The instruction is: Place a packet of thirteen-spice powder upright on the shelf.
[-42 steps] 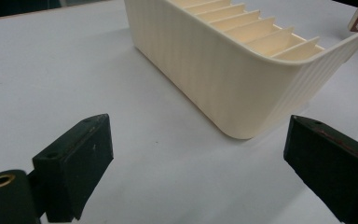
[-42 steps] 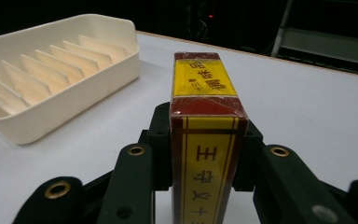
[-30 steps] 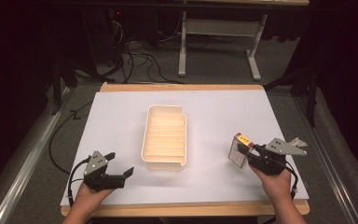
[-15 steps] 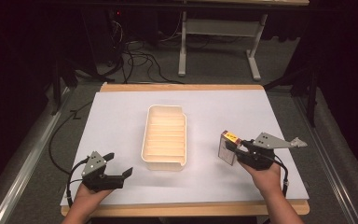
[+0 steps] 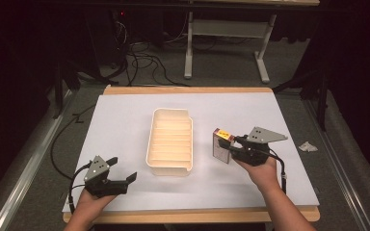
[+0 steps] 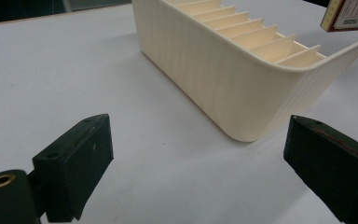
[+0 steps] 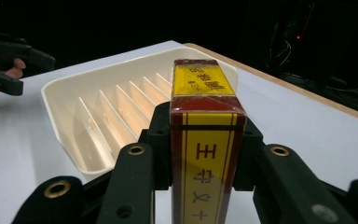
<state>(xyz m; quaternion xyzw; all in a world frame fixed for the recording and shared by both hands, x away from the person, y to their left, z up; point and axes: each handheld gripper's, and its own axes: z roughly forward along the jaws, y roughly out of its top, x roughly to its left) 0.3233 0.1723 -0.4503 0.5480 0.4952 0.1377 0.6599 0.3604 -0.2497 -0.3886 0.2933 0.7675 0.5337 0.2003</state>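
My right gripper (image 5: pixel 230 147) was clamped on a yellow-and-maroon box (image 7: pixel 205 135), holding it above the table just beside the cream slotted tray (image 5: pixel 169 139). My left gripper (image 5: pixel 120 175) rested near the tray's front corner, jaws wide apart, holding nothing. I judged this the carry step; next I needed to line the box up over 1 slot and lower it.

Ribbed cream plastic tray (image 5: pixel 169 140), glossy wrapped box (image 7: pixel 207 121), matt white table sheet (image 5: pixel 125 125).

Lab: dark room, floor cables (image 5: pixel 139 57)
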